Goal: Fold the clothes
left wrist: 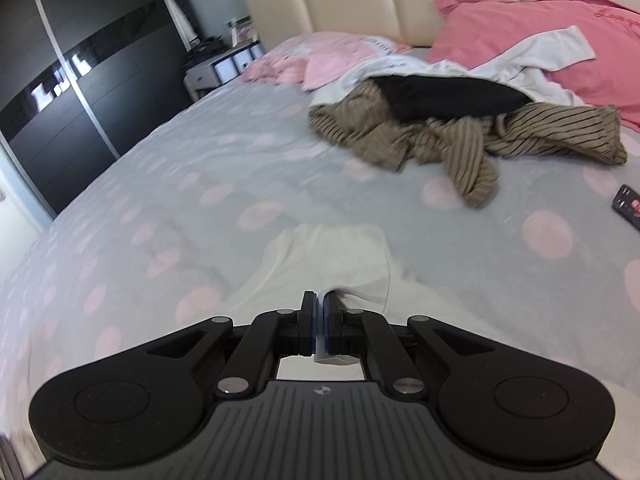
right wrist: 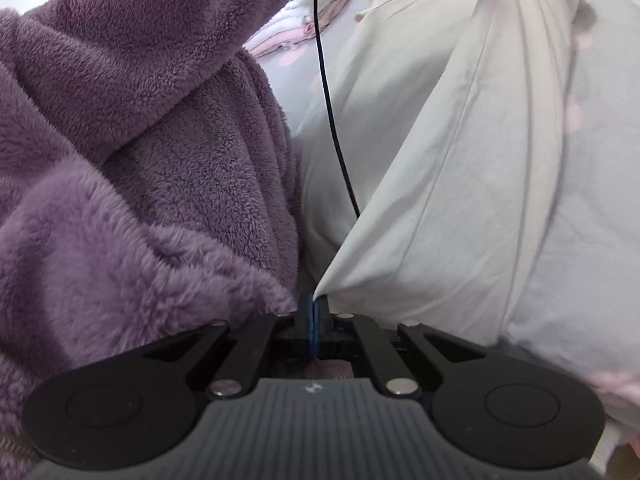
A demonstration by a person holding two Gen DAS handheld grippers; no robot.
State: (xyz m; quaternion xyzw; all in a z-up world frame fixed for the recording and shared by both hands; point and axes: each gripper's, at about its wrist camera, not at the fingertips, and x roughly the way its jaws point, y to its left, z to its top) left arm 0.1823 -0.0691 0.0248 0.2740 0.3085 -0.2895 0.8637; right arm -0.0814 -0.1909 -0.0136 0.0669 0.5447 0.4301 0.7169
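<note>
Spotted grey bedding [left wrist: 168, 168] lies under your white garment [left wrist: 340, 256], near and central. Your left gripper [left wrist: 319, 300] is pinched tight on its edge; your right gripper [right wrist: 315, 304] clamps a corner [right wrist: 440, 160], pulled taut beside your purple sleeve [right wrist: 132, 140]. Far right, clothes [left wrist: 440, 128] are heaped by a pink pillow [left wrist: 520, 28] with unreadable script. Left bedding is open.

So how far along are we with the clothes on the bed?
Nothing looks folded yet. In hand: both tools, left tool and right tool, are shut on the white garment, which is pulled taut. Left: a pile near the pillow, with a striped brown garment, a black one and a white one.
</note>
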